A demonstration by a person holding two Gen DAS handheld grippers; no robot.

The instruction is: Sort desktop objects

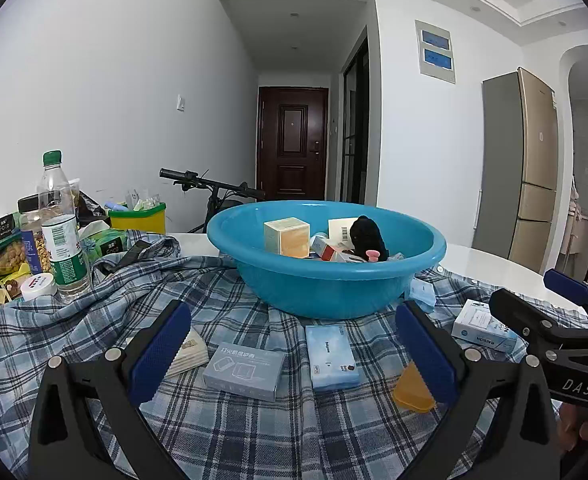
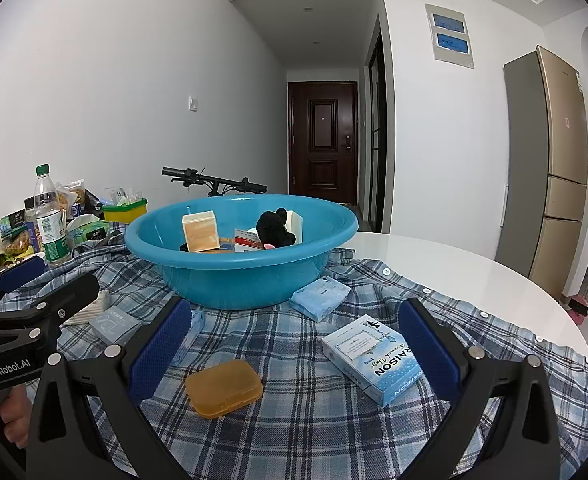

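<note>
A blue basin (image 1: pixel 326 288) (image 2: pixel 237 276) stands on a plaid shirt and holds several small boxes and a black plush toy (image 1: pixel 368 238). On the shirt in front of it lie a grey-blue box (image 1: pixel 245 370), a light blue packet (image 1: pixel 331 357), an orange case (image 2: pixel 223 388) and a white-blue RAISON box (image 2: pixel 374 356). My left gripper (image 1: pixel 294 354) is open and empty above the grey-blue box and the packet. My right gripper (image 2: pixel 296 356) is open and empty, with the orange case and RAISON box between its fingers' line.
A water bottle (image 1: pixel 63 232), snack packs, a white jar (image 1: pixel 37 286) and a yellow-green container (image 1: pixel 137 218) crowd the left side. A second blue packet (image 2: pixel 320 298) lies beside the basin. The white table (image 2: pixel 474 276) edge curves at the right.
</note>
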